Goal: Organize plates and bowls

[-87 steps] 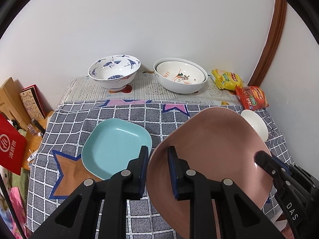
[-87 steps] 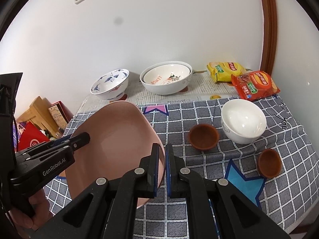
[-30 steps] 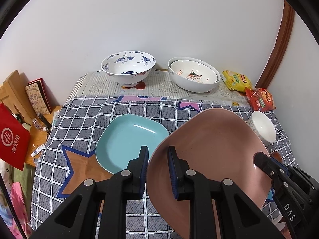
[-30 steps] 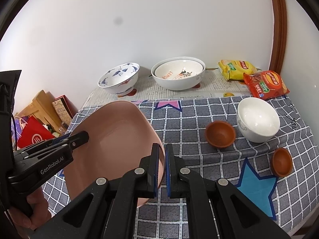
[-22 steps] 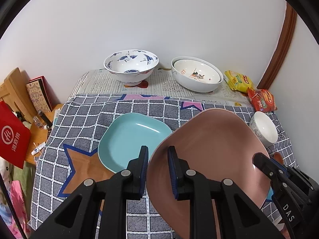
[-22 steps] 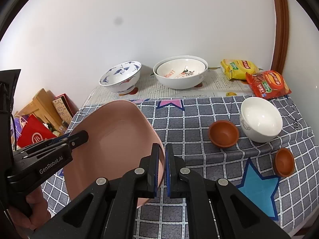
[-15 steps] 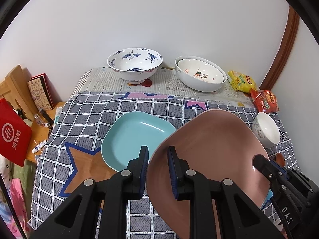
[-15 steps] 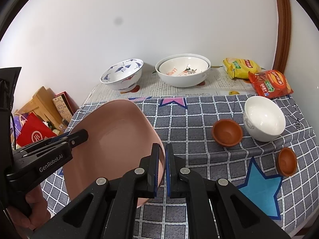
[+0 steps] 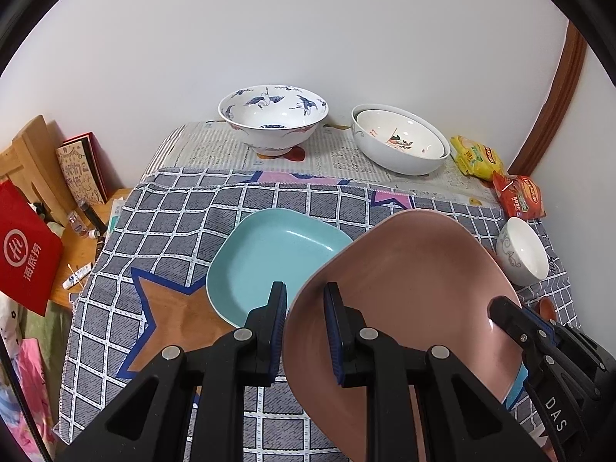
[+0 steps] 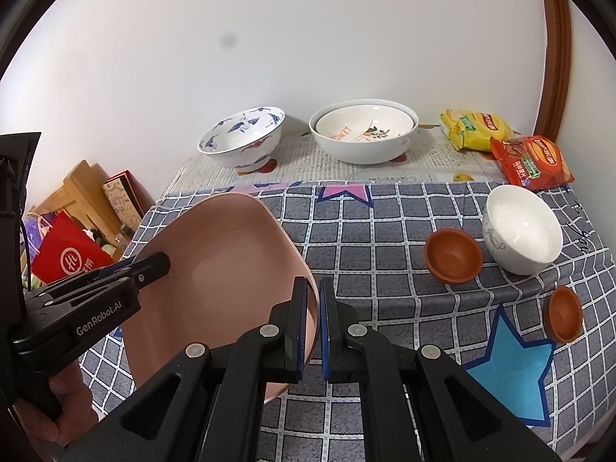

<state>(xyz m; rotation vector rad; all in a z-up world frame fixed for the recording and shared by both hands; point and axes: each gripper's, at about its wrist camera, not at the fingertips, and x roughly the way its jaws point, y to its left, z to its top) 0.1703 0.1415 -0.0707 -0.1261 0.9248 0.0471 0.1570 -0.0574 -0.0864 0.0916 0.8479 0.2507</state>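
Note:
A large pink plate [image 9: 404, 281] [image 10: 231, 254] hangs tilted above the checked cloth, carried between both grippers. My left gripper [image 9: 304, 292] is shut on its left rim; the right wrist view shows that gripper [image 10: 154, 261] at the plate's far side. My right gripper [image 10: 313, 288] is shut on the right rim and shows as a black arm [image 9: 500, 308] in the left wrist view. A teal plate [image 9: 269, 254] lies flat on the cloth, below and left of the pink one, its right edge hidden behind it.
A blue-and-white bowl [image 9: 273, 115] [image 10: 242, 134] and nested white bowls [image 9: 400, 142] [image 10: 364, 131] stand at the back on newspaper. A small white bowl [image 10: 519, 227] and two brown dishes [image 10: 452, 256] [image 10: 564, 313] sit at right. Snack packets [image 10: 531, 161] lie in the far corner.
Both grippers have kept their grip on the pink plate. The table's contents have drifted right in both views, and the pink plate now covers the teal plate's right edge.

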